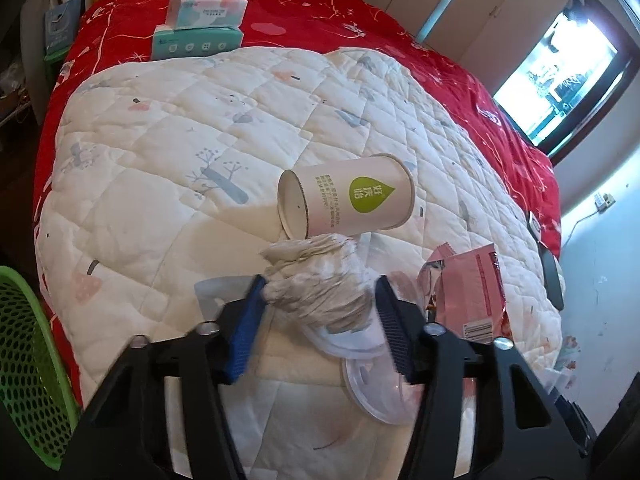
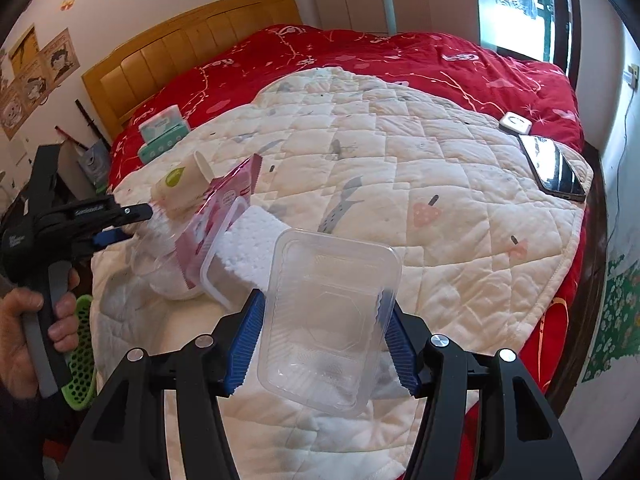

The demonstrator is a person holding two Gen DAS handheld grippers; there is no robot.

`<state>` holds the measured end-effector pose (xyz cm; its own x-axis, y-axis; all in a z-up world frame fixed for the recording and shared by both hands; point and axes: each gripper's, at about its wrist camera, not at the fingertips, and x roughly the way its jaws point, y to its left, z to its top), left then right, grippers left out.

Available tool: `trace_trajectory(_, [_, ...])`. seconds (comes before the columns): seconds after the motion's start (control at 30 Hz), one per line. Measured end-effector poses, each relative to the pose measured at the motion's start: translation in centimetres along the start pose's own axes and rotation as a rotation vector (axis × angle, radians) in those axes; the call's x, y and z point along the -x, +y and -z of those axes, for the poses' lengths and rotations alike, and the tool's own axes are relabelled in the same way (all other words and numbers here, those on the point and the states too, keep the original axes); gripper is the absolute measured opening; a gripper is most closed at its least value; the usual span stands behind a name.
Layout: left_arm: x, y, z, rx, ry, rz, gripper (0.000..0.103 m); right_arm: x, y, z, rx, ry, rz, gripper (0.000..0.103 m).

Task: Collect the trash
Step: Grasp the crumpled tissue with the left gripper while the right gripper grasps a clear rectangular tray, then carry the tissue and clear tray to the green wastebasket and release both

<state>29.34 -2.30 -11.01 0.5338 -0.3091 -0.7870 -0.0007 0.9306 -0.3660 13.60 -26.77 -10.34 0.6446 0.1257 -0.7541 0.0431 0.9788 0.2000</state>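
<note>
My left gripper (image 1: 320, 292) is shut on a crumpled grey-white tissue wad (image 1: 320, 284) above the white quilt. Behind it a white paper cup (image 1: 348, 204) with a green drop logo lies on its side. A pink foil wrapper (image 1: 468, 296) lies to the right, a clear round lid (image 1: 376, 388) below. My right gripper (image 2: 324, 320) is shut on a clear plastic tray (image 2: 332, 316), held tilted above the quilt. In the right wrist view the left gripper (image 2: 148, 216) shows at the left by the cup (image 2: 180, 188), wrapper (image 2: 224, 216) and a white foam piece (image 2: 252, 248).
A green mesh basket (image 1: 28, 364) stands at the bed's left edge; it also shows in the right wrist view (image 2: 80, 360). Two tissue packs (image 1: 196, 32) lie on the red cover. A phone (image 2: 556, 168) and a white puck (image 2: 516, 123) lie at the far right.
</note>
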Motion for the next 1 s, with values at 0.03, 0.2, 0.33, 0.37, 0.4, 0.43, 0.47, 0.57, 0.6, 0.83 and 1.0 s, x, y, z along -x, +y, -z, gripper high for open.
trace_trajectory(0.03, [0.1, 0.1, 0.0, 0.002, -0.005, 0.003, 0.048, 0.1, 0.1, 0.1, 0.005, 0.0, -0.002, 0.056])
trace_trajectory(0.2, [1.3, 0.7, 0.5, 0.015, -0.038, 0.011, 0.046, 0.6, 1.1, 0.4, 0.03, -0.008, -0.019, 0.056])
trace_trajectory(0.33, [3.8, 0.8, 1.3, -0.007, -0.091, -0.007, 0.045, 1.3, 2.0, 0.3, 0.049, -0.02, -0.038, 0.056])
trace_trajectory(0.37, [4.3, 1.0, 1.4, -0.005, -0.098, -0.005, 0.045, 1.5, 2.3, 0.3, 0.054, -0.024, -0.046, 0.056])
trace_trajectory(0.4, [5.2, 1.3, 1.7, 0.002, -0.111, 0.006, 0.045, 1.6, 2.6, 0.3, 0.059, -0.026, -0.051, 0.056])
trace_trajectory(0.43, [5.7, 1.4, 1.9, 0.002, -0.119, 0.009, 0.045, 1.8, 3.0, 0.2, 0.068, -0.03, -0.059, 0.056])
trace_trajectory(0.47, [6.7, 1.7, 2.3, 0.002, -0.135, 0.001, 0.045, 2.0, 3.4, 0.2, 0.078, -0.034, -0.068, 0.056])
trace_trajectory(0.57, [8.8, 2.7, 3.2, 0.012, -0.165, 0.005, 0.045, 2.2, 4.8, 0.2, 0.102, -0.036, -0.092, 0.056])
trace_trajectory(0.6, [9.6, 3.0, 3.7, 0.012, -0.178, -0.007, 0.045, 2.3, 5.4, 0.2, 0.112, -0.035, -0.106, 0.056])
trace_trajectory(0.83, [14.1, 7.6, 6.4, 0.049, -0.232, -0.101, 0.045, 2.0, 9.6, 0.3, 0.188, -0.026, -0.167, 0.056])
trace_trajectory(1.0, [15.9, 11.6, 8.2, 0.09, -0.24, -0.19, 0.045, 1.6, 12.7, 0.5, 0.242, -0.015, -0.213, 0.056])
